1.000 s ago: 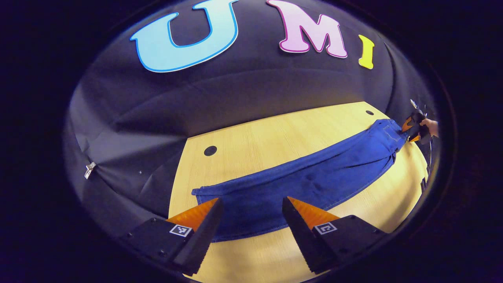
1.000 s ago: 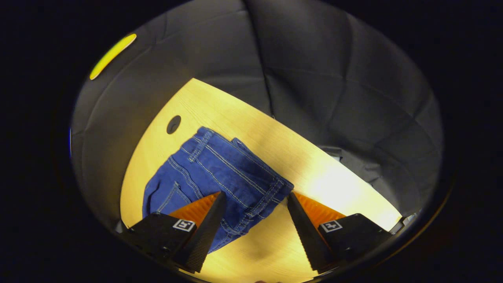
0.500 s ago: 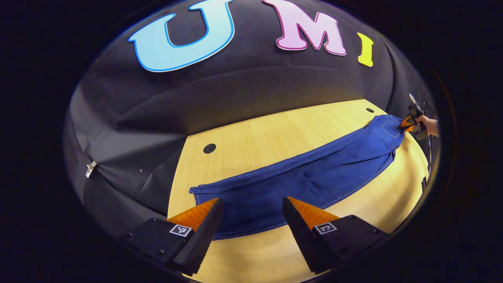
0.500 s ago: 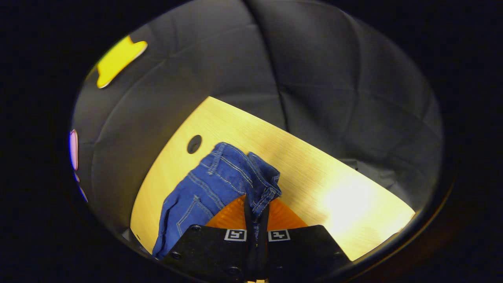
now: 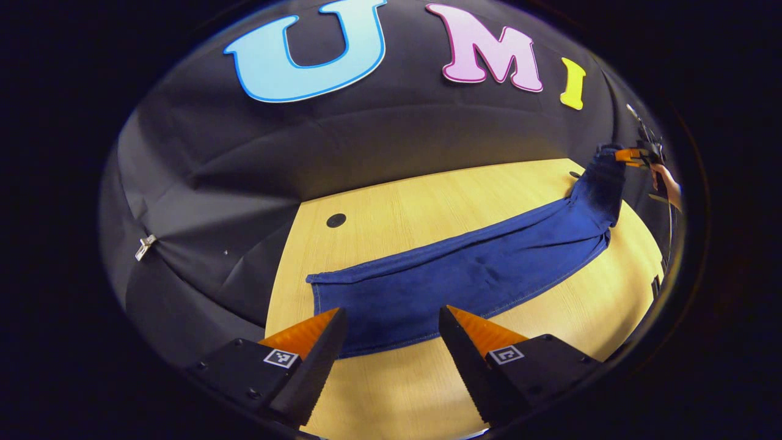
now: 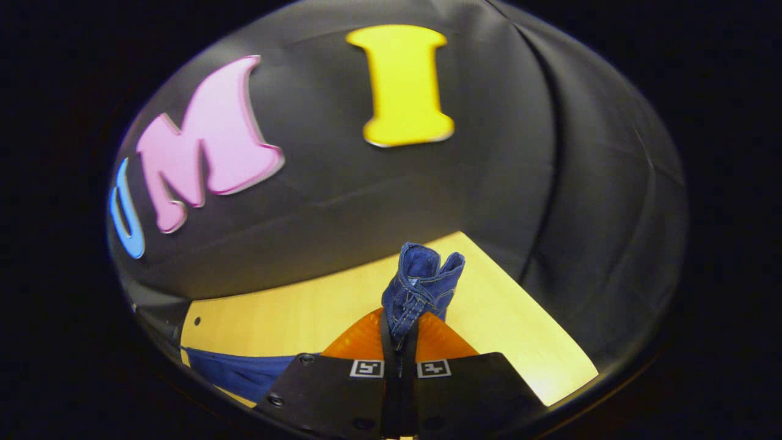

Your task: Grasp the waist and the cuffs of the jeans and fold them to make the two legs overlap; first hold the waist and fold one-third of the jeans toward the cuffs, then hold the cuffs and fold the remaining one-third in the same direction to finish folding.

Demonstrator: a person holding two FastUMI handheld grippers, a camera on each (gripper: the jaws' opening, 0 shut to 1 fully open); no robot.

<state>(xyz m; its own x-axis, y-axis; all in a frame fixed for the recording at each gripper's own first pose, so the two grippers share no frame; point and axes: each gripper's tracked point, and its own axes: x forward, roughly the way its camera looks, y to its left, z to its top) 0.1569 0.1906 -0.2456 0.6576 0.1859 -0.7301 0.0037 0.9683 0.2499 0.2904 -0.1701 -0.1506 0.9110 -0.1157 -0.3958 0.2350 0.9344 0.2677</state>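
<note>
Table (image 5: 440,201): pale wood top, dark round hole (image 5: 336,220) toward far side, black cloth wall behind. Jeans (image 5: 464,281): blue denim, legs already overlapped, laid lengthwise across table; cuff end (image 5: 342,305) flat near left gripper, waist end (image 6: 421,281) now raised off the wood and bunched upward, where half a second ago only pinched near the surface and a second ago lying flat and untouched. Remaining denim seen low left in right gripper view, lying flat on table. Right gripper (image 6: 399,342): fingers closed tight on waistband, cloth standing up out of the pinch; seen also far off at right edge of left gripper view (image 5: 635,157), a hand (image 5: 669,183) behind it, waist hanging from it above table level. Left gripper (image 5: 391,342): fingers spread wide, holding nothing, poised just short of cuff end, apart from cloth, much as in both earlier moments. Reading: waist grasp secured and lift begun, so first fold of one-third toward cuffs judged under way, not yet laid down. Next step likely to call for carrying waist across toward cuffs and keeping side edges aligned; cuffs unheld, so some dragging of legs possible.
</note>
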